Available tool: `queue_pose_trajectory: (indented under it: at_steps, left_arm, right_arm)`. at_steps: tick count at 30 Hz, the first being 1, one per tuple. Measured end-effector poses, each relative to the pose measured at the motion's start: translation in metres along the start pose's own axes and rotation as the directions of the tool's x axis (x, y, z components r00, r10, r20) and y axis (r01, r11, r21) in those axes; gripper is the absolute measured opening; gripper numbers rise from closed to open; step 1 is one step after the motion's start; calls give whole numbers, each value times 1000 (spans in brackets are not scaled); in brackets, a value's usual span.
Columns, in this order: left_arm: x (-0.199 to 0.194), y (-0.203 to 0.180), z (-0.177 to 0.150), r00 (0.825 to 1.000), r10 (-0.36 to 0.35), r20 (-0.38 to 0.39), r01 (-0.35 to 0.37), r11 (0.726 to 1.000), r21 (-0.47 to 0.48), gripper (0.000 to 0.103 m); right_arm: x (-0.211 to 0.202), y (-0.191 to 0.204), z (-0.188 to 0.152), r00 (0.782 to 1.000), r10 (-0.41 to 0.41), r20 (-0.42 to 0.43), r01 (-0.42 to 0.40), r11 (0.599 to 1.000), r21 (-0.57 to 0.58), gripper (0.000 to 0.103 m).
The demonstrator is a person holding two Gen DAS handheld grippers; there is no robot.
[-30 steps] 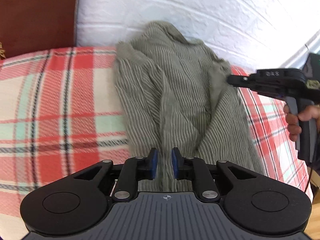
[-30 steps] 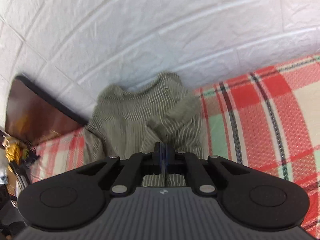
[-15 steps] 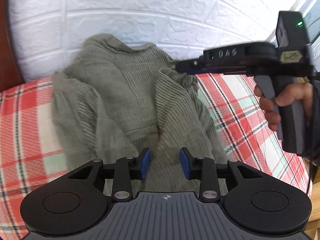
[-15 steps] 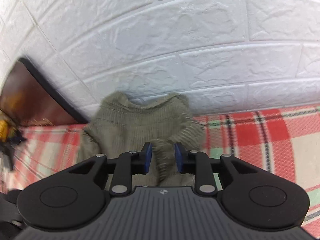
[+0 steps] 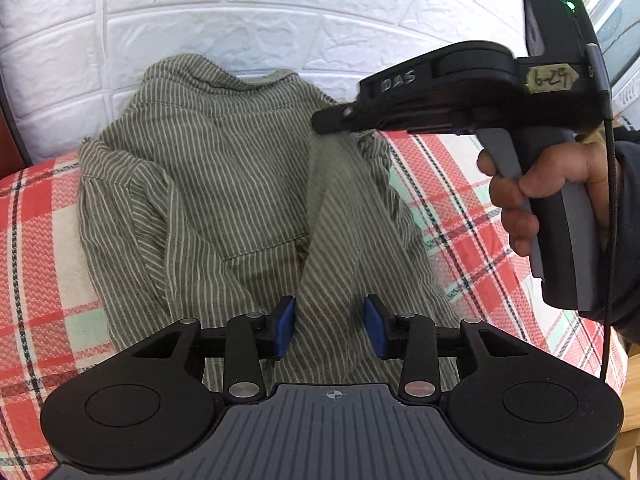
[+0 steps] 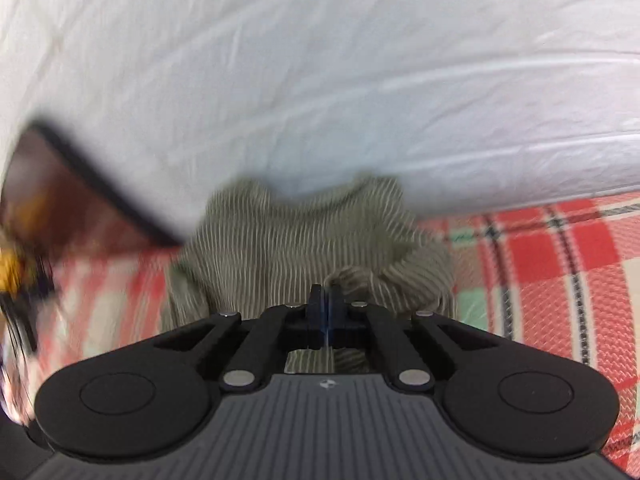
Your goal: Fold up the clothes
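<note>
1. Since a second earlier, the left gripper [image 5: 329, 330] had gone from nearly closed to about half open and its jaws were opening a little further; the striped fabric lay beneath and between the blue pads [image 5: 286, 326], which did not press on it.
2. Over the same second the right gripper [image 6: 325, 314] had briefly parted its jaws and closed them again; its pads met with no gap. Whether any cloth was pinched between them could not be told (the right wrist view was blurred).
3. From the left wrist view the right gripper [image 5: 420, 108] had shifted from the far right edge to above the shirt's right side, its tip over a bunched sleeve.
4. An olive striped shirt [image 5: 224, 184] lay spread on the plaid bed cover [image 5: 36, 248], its collar up against the white brick wall [image 5: 240, 4]; earlier it had stood in a narrower, more bunched heap.
5. A person's hand [image 5: 532, 188] gripped the right gripper's grey handle, and this tool hid part of the shirt's right shoulder.
6. Dark brown wooden furniture [image 6: 52, 184] stood at the left, beside the wall.
</note>
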State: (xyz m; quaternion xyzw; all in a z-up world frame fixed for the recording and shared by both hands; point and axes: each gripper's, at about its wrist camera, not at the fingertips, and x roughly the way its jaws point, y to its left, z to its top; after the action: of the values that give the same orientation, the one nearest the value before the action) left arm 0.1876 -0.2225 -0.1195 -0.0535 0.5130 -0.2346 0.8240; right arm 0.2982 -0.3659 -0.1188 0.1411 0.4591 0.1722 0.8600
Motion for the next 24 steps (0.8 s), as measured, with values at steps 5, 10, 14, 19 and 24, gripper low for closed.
queue_pose_trajectory:
  at_steps: [5,10,14,19,24]
  left_arm:
    - [6,-1,-3,999,25,-23,-25,1000,12,55]
    - [-17,7,0,999,50,9,-50,998,23,55]
    - [-44,19,8,997,61,56,-62,998,5,56]
    - [-48,16,6,997,59,44,-61,998,35,56]
    - [-43,-2,-11,1000,10,14,-11,997,71,56]
  right_arm:
    - [14,-15,-4,999,-40,-29,41,998,37,2]
    - [-12,-18,-3,999,5,48,-9,997,80,16]
    - [-56,-24,-17,994,64,92,-73,992,102,30]
    - [-81,-26,-70,995,100,20,-101,992,77,30]
    - [-89,-33,-123,994,106,-35,-101,987,121,33]
